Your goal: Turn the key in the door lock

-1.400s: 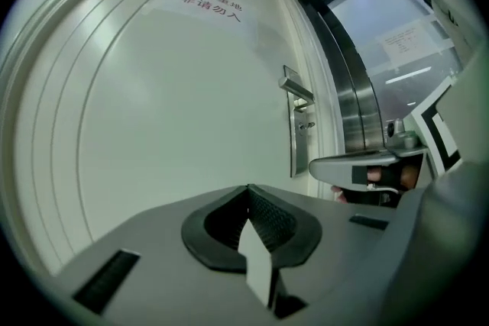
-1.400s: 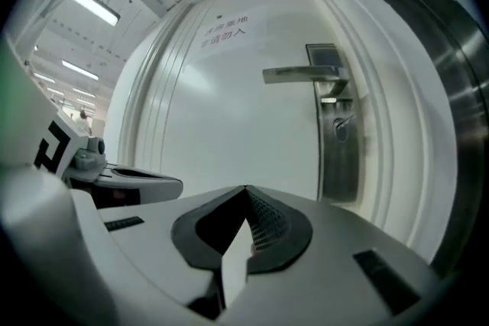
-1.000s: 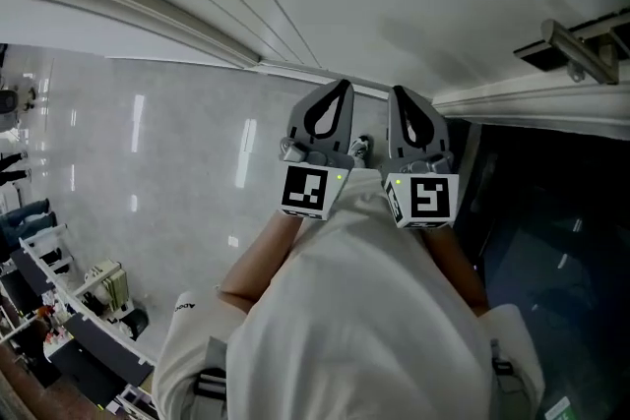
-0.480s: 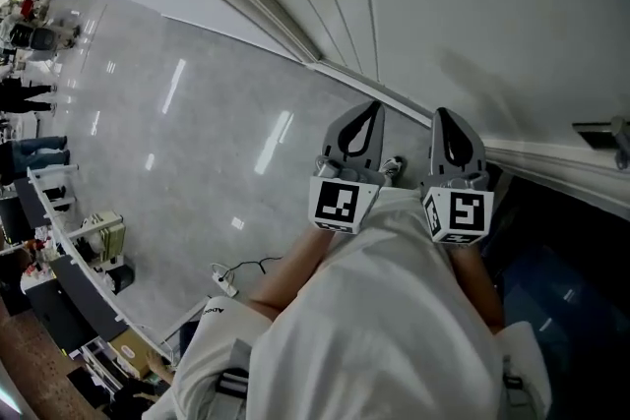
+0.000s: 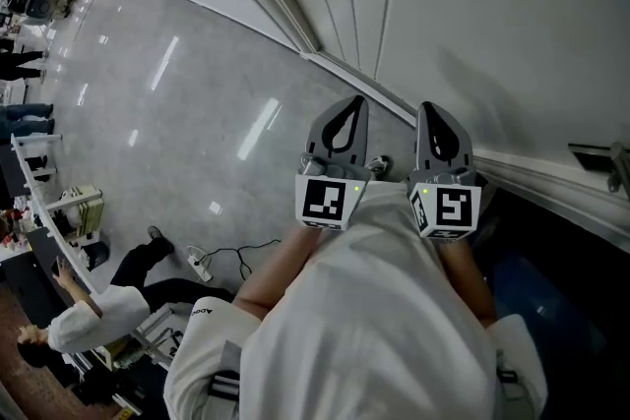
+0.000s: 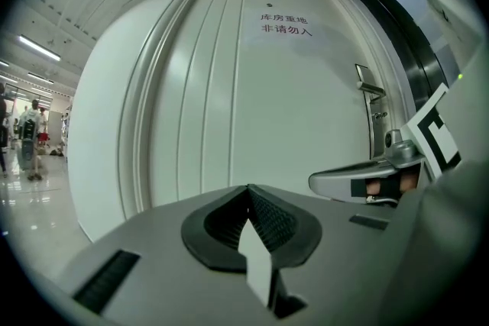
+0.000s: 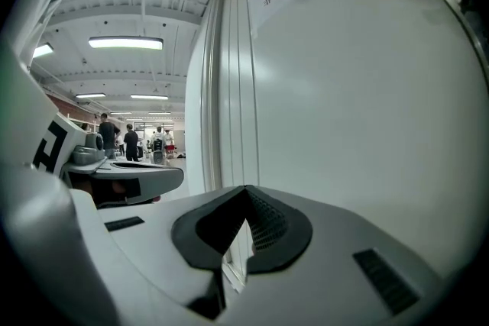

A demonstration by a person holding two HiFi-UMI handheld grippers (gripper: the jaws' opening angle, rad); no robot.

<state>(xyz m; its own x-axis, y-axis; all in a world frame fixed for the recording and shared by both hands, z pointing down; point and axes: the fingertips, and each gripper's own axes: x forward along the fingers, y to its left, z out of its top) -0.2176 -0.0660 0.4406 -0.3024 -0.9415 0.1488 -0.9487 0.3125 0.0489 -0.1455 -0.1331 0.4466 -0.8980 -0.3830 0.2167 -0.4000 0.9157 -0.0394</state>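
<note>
Looking for the key first: none shows in any view. The door lock [image 6: 375, 121] is on the plate under the lever handle [image 6: 368, 87], ahead of the left gripper [image 6: 248, 193] and off to its right, beyond the right gripper [image 6: 359, 181]. It is too small there to tell whether a key sits in it. (A)

Gripper states? (B)

Both are clenched, pads tip to tip, with nothing between them. The left gripper faces the white door [image 6: 229, 88] panel below the sign [image 6: 285, 23]. The right gripper view shows its own jaws meeting against the same door, close to the frame edge. (A)

Change over the last second? (B)

In the head view the pair has stayed side by side and shut, but the scene has swung. The handle stood up and to the right of the right gripper a second ago. It now lies at the picture's right edge, roughly level with that gripper's tips and still well apart from them. More floor [image 5: 177, 133] shows to the left of the left gripper, and a person in white [image 5: 94, 315] has come into view down there. (A)

Meaning for the task? (B)

As a judgement, neither gripper is at the lock and neither carries a key. That would fit closing in on the lock as well as drawing off after a turn. Whether the key stands turned cannot be read here. (A)
</note>
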